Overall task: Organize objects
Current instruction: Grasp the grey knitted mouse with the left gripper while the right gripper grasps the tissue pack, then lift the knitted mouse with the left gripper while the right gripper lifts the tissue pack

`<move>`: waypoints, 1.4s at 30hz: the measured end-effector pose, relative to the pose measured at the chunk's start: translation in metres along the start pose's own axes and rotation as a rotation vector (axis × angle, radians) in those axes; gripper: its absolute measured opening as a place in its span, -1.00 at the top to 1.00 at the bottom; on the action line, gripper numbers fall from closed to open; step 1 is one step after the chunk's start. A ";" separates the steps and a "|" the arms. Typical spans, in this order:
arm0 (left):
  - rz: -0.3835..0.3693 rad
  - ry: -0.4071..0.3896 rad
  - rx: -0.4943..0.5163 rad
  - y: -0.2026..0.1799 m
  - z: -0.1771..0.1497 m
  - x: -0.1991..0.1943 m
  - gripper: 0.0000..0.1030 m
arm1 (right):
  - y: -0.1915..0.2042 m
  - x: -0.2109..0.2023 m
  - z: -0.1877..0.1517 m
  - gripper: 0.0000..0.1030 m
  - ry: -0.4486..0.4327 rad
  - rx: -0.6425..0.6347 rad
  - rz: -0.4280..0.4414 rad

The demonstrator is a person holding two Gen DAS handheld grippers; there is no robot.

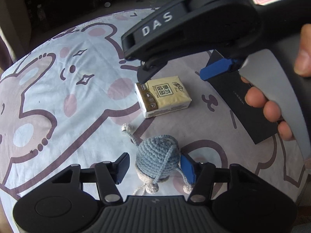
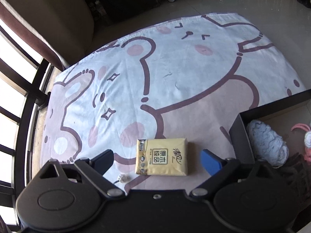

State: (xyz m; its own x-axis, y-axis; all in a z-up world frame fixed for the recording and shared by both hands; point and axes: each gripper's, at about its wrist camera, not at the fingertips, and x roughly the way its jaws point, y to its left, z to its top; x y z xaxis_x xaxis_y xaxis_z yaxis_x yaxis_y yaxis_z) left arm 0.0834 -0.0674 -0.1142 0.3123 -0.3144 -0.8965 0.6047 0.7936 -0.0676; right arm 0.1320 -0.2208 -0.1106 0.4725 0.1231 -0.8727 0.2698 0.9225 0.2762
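From your left wrist camera, your left gripper (image 1: 153, 168) fills the bottom of the frame, its jaws standing apart on either side of a blue crocheted toy (image 1: 158, 158). The blue pad (image 1: 187, 168) on the right sits right against the toy's side; the dark pad on the left is clear of it, so the toy is between the jaws but not clamped. The toy lies low in the centre on a cartoon bear cloth (image 1: 58, 97) that covers the surface. Just above it, in the middle of the frame, lies a yellow tissue pack (image 1: 165, 97). Your right gripper (image 1: 173, 73) reaches in from the upper right, its dark tip just over the pack's upper left corner. Your right hand (image 1: 272, 106) shows at the right edge, in front of a black box (image 1: 243, 97).

From your right wrist camera, your right gripper (image 2: 157, 160) spans the bottom of the frame with its jaws wide apart. The tissue pack (image 2: 162, 156) lies between them, low in the centre, with a gap to each pad. The black box (image 2: 241, 136) stands open at the lower right, beside the pack, holding a pale blue yarn bundle (image 2: 266, 143) and a pink crocheted piece (image 2: 305, 136). The bear cloth (image 2: 175, 68) fills the middle of the frame.
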 end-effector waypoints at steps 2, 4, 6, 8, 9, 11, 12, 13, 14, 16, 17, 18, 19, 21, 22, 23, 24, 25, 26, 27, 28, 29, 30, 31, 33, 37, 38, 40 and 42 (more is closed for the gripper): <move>-0.005 0.003 0.001 0.001 0.000 0.002 -0.05 | 0.004 0.006 -0.001 -0.79 0.001 -0.020 -0.031; -0.010 0.004 -0.001 0.002 0.000 0.004 -0.02 | 0.006 0.011 0.000 -0.79 0.008 -0.028 -0.040; -0.009 0.002 -0.002 0.002 0.000 0.006 -0.01 | 0.006 0.017 0.002 -0.79 0.018 -0.014 -0.037; -0.007 0.002 0.000 0.003 0.001 0.007 0.00 | 0.008 0.024 0.002 -0.79 0.036 -0.007 -0.036; -0.005 0.004 0.000 0.003 0.002 0.008 0.00 | 0.009 0.028 0.002 -0.79 0.042 -0.007 -0.044; 0.001 0.007 0.001 0.003 0.002 0.010 0.01 | 0.012 0.035 0.001 -0.79 0.054 -0.019 -0.065; 0.003 0.008 0.000 0.004 0.002 0.011 0.02 | 0.013 0.038 0.000 -0.79 0.062 -0.030 -0.072; 0.004 0.009 -0.002 0.004 0.003 0.012 0.02 | 0.014 0.040 -0.001 -0.79 0.069 -0.039 -0.077; 0.004 0.010 -0.004 0.005 0.003 0.013 0.02 | 0.014 0.042 -0.002 -0.78 0.075 -0.047 -0.080; 0.001 0.009 -0.010 0.005 0.003 0.013 0.02 | 0.012 0.046 -0.002 -0.56 0.088 -0.061 -0.086; 0.001 0.009 -0.011 0.005 0.003 0.014 0.02 | 0.011 0.047 -0.002 -0.48 0.096 -0.068 -0.089; 0.002 0.009 -0.010 0.005 0.004 0.014 0.02 | 0.010 0.048 -0.003 -0.44 0.101 -0.078 -0.084; 0.003 0.009 -0.008 0.004 0.003 0.014 0.02 | 0.010 0.047 -0.003 -0.41 0.099 -0.092 -0.080; 0.005 0.010 -0.008 0.004 0.004 0.014 0.02 | 0.012 0.046 -0.003 -0.40 0.096 -0.127 -0.080; 0.006 0.011 -0.009 0.004 0.004 0.014 0.03 | 0.012 0.045 -0.003 -0.39 0.095 -0.138 -0.081; 0.006 0.012 -0.008 0.003 0.004 0.014 0.03 | 0.012 0.044 -0.004 -0.39 0.096 -0.145 -0.082; 0.005 0.013 -0.008 0.003 0.004 0.014 0.03 | 0.012 0.043 -0.004 -0.38 0.098 -0.151 -0.080; 0.004 0.015 -0.009 0.004 0.004 0.014 0.04 | 0.011 0.041 -0.004 -0.38 0.099 -0.156 -0.077; 0.001 0.016 -0.014 0.004 0.004 0.014 0.04 | 0.010 0.040 -0.005 -0.38 0.099 -0.160 -0.074; -0.003 0.015 -0.024 0.005 0.003 0.014 0.04 | 0.010 0.038 -0.005 -0.38 0.098 -0.165 -0.072; -0.006 0.015 -0.034 0.007 0.003 0.013 0.04 | 0.010 0.036 -0.005 -0.38 0.096 -0.169 -0.070; -0.004 0.014 -0.040 0.009 0.002 0.012 0.04 | 0.009 0.034 -0.005 -0.38 0.095 -0.172 -0.066; 0.003 0.013 -0.043 0.009 0.002 0.011 0.04 | 0.009 0.031 -0.006 -0.38 0.095 -0.173 -0.062; 0.014 0.012 -0.046 0.010 0.002 0.009 0.05 | 0.008 0.029 -0.006 -0.38 0.093 -0.173 -0.057; 0.027 0.009 -0.053 0.011 0.003 0.005 0.05 | 0.008 0.024 -0.007 -0.38 0.087 -0.179 -0.048; 0.051 -0.030 -0.088 0.017 0.007 -0.013 0.05 | 0.010 0.011 -0.006 -0.37 0.066 -0.199 -0.027; 0.056 -0.039 -0.100 0.019 0.007 -0.019 0.05 | 0.011 0.006 -0.005 -0.37 0.058 -0.201 -0.022; 0.069 -0.053 -0.126 0.021 0.007 -0.028 0.05 | 0.014 -0.005 -0.004 -0.37 0.035 -0.214 -0.014; 0.083 -0.066 -0.154 0.025 0.009 -0.035 0.05 | 0.016 -0.018 -0.004 -0.37 0.010 -0.228 0.003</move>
State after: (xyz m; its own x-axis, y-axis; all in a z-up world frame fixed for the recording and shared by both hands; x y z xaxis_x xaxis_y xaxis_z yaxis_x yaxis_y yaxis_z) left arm 0.0943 -0.0414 -0.0802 0.4067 -0.2737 -0.8716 0.4570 0.8871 -0.0653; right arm 0.1246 -0.2072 -0.0916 0.4641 0.1286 -0.8764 0.0715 0.9807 0.1818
